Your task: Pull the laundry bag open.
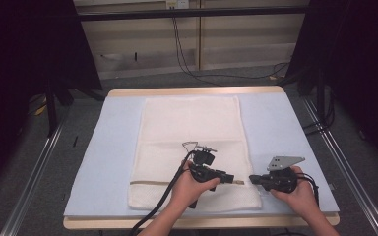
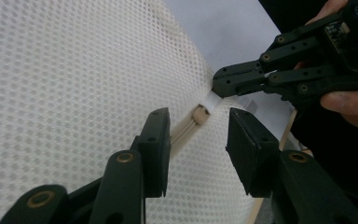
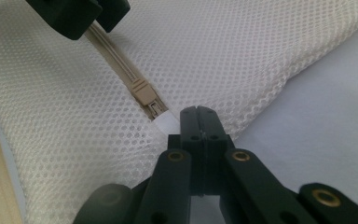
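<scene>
A white mesh bag (image 1: 192, 132) lies flat on the blue mat (image 1: 103, 147). A beige zipper (image 1: 152, 182) runs across its near end. My right gripper (image 1: 253, 180) is at the bag's right edge, shut on the small white tab (image 3: 165, 122) at the zipper's end. In the right gripper view the jaws (image 3: 196, 114) meet just past the beige slider (image 3: 142, 91). My left gripper (image 1: 234, 179) points right along the zipper. In the left gripper view its jaws (image 2: 198, 126) stand apart on either side of the zipper, short of the slider (image 2: 199, 115), and the pads touch nothing.
The mat covers a wooden table (image 1: 197, 91) whose front edge lies just below both hands. Metal rails (image 1: 34, 172) flank the table on the floor. Black cables (image 1: 187, 59) hang at the back. Bare mat lies left and right of the bag.
</scene>
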The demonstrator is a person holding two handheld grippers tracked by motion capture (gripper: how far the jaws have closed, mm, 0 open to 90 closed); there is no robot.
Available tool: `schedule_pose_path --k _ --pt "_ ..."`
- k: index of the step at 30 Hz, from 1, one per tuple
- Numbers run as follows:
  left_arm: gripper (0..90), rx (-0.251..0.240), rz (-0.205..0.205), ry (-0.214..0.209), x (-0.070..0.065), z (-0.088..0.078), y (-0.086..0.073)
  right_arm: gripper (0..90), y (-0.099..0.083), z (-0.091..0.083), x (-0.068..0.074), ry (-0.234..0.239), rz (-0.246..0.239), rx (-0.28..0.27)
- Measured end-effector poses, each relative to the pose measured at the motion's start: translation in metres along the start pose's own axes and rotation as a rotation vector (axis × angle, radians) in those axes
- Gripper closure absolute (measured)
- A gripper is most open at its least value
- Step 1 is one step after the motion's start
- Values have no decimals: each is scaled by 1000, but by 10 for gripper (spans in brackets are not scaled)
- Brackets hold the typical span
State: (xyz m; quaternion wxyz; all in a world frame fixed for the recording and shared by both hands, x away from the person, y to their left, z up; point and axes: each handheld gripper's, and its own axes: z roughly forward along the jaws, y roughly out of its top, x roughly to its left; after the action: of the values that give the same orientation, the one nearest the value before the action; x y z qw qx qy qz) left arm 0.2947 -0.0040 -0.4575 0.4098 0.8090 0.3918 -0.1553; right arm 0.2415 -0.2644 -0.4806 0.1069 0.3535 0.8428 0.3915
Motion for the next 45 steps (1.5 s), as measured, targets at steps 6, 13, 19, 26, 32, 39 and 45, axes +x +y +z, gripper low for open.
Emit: schedule_pose_path --k 6,13,19,26,32,39,45 --pt "611 22 -49 -13 -1 11 1 900 0 1 1 2 0 -1" --pt "669 65 -74 -25 0 22 2 900 0 1 1 0 -3 0" --pt "700 72 -110 -11 0 32 1 900 0 1 1 0 -10 0" --pt "723 68 -124 -22 -3 41 1 900 0 1 1 -5 -13 0" --pt "780 63 -141 -27 -3 47 1 900 0 1 2 -9 -17 3" --pt "831 61 -154 -12 -4 50 1 900 0 1 2 -10 -16 6" --pt "868 72 -203 -5 -3 49 2 900 0 1 3 -10 -18 9"
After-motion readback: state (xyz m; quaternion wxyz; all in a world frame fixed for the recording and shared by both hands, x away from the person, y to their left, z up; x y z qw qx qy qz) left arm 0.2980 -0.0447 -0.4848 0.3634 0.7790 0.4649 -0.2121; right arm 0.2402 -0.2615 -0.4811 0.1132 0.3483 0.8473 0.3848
